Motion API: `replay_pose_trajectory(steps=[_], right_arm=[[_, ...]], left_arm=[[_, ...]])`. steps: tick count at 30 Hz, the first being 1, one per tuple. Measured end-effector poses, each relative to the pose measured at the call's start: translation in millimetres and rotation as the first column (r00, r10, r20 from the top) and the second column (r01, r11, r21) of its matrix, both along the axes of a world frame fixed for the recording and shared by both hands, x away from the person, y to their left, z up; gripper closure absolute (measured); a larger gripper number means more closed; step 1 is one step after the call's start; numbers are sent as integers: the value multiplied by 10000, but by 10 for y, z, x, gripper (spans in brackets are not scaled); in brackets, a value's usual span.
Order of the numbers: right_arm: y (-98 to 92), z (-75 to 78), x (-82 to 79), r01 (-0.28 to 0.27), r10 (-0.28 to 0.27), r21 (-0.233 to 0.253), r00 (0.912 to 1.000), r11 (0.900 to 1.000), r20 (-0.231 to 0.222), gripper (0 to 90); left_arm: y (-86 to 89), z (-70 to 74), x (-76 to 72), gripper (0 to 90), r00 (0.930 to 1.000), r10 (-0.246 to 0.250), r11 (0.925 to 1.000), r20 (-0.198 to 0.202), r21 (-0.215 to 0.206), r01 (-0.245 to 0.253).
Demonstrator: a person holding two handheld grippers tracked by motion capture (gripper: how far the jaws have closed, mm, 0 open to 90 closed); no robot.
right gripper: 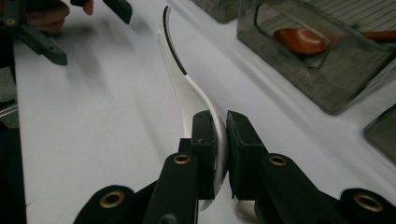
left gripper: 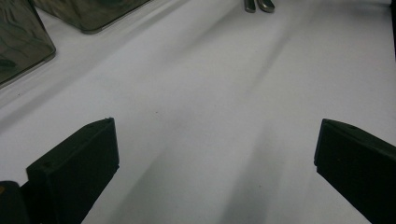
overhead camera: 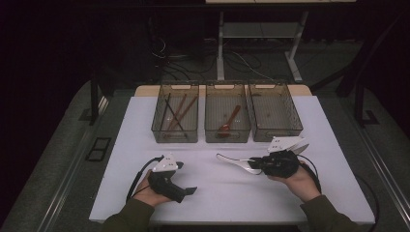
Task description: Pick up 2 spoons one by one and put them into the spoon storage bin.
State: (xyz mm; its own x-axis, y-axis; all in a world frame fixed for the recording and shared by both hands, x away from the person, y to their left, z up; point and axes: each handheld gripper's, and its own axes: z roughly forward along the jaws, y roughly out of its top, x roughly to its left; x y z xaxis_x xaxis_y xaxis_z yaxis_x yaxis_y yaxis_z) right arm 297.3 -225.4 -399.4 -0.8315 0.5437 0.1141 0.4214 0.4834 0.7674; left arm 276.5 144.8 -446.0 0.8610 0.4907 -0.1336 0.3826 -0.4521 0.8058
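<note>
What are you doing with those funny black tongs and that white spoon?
A person holds tongs in each hand. The right tongs are shut on a white spoon, lifted just above the white table. The left tongs are open and hold nothing. Three clear bins sit behind; the middle bin has a brown spoon, the left bin has chopsticks.
</note>
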Motion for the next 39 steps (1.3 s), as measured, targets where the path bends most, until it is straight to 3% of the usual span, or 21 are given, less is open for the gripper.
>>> replay_pose_trajectory(steps=[15, 24, 27, 39], right_arm=[[81, 94, 226, 561, -569, 234, 9979, 9981, 323, 821], [104, 163, 395, 1128, -1136, 154, 9907, 9935, 742, 822], [116, 197, 456, 1266, -1288, 326, 9886, 9914, 783, 822], [235, 411, 840, 1705, -1684, -93, 9793, 9853, 1120, 821]], left_arm=[[0, 3, -2, 0, 10000, -84, 10000, 23, -13, 84], [-7, 1, -4, 0, 10000, -96, 9999, -9, -39, 96], [-9, 4, -6, 0, 9999, -122, 9999, 6, -33, 122], [-3, 11, -7, 0, 9999, -136, 9998, -17, -168, 136]])
